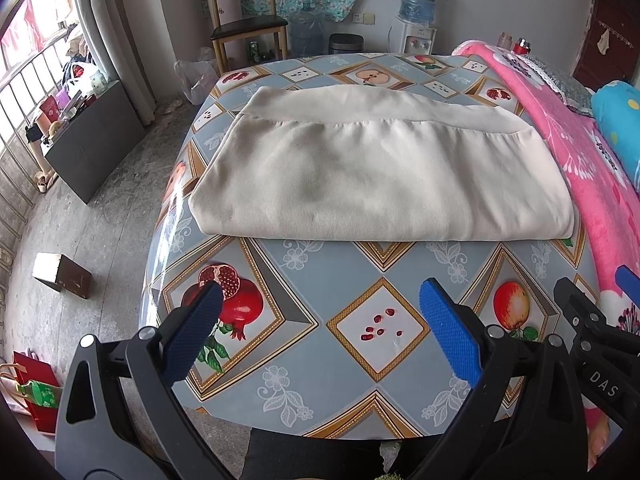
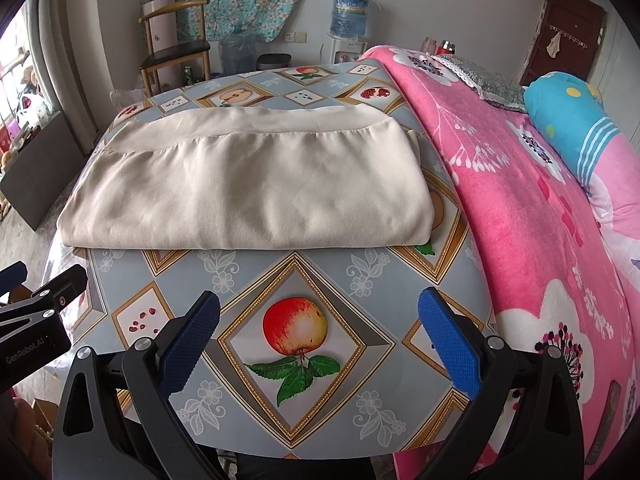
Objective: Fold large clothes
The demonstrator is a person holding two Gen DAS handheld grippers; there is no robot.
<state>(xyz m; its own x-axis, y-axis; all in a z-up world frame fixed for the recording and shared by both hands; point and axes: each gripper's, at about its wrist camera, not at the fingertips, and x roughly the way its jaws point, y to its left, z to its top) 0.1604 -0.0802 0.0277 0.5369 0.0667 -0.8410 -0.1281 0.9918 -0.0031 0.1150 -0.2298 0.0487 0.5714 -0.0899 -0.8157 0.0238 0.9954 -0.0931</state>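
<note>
A cream-coloured garment (image 1: 372,172) lies folded into a flat rectangle on the table with a fruit-pattern cloth (image 1: 360,340); it also shows in the right wrist view (image 2: 248,188). My left gripper (image 1: 320,328) is open and empty, held over the near part of the table, short of the garment's front fold. My right gripper (image 2: 320,332) is open and empty too, over the apple picture, also short of the garment. The right gripper's body shows at the right edge of the left wrist view (image 1: 592,320).
A pink flowered blanket (image 2: 520,208) and a blue pillow (image 2: 572,124) lie on the bed along the table's right side. A wooden chair (image 1: 248,24), a water dispenser (image 1: 416,28) and a bin (image 1: 346,43) stand behind the table. A small box (image 1: 62,275) sits on the floor at left.
</note>
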